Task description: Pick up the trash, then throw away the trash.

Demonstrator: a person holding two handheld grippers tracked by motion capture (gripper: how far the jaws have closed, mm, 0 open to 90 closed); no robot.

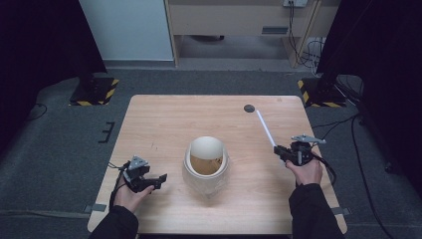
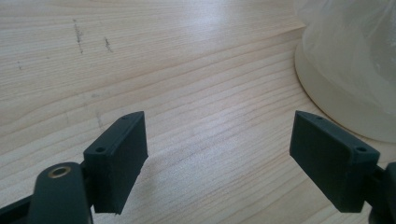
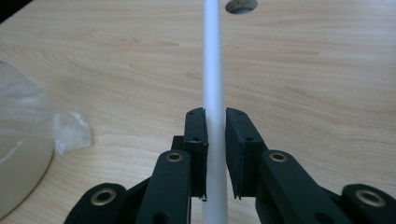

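A cream cup (image 1: 206, 167) with a clear plastic wrap stands at the table's middle, brown liquid inside; its rim and wrap (image 2: 355, 60) show at the right in the left gripper view. A long white straw (image 1: 266, 128) runs up and away from my right gripper (image 1: 284, 152), which is shut on it; the jaws press the straw (image 3: 213, 70) from both sides near its lower end, at my right gripper (image 3: 215, 154). My left gripper (image 1: 158, 180) rests open on the table left of the cup, jaws wide apart at my left gripper (image 2: 217, 158), nothing between them.
A round dark hole (image 1: 249, 108) sits in the wooden table (image 1: 164, 119) near its far edge, just past the straw's tip. Grey carpet, cables and black stand bases with yellow striping surround the table.
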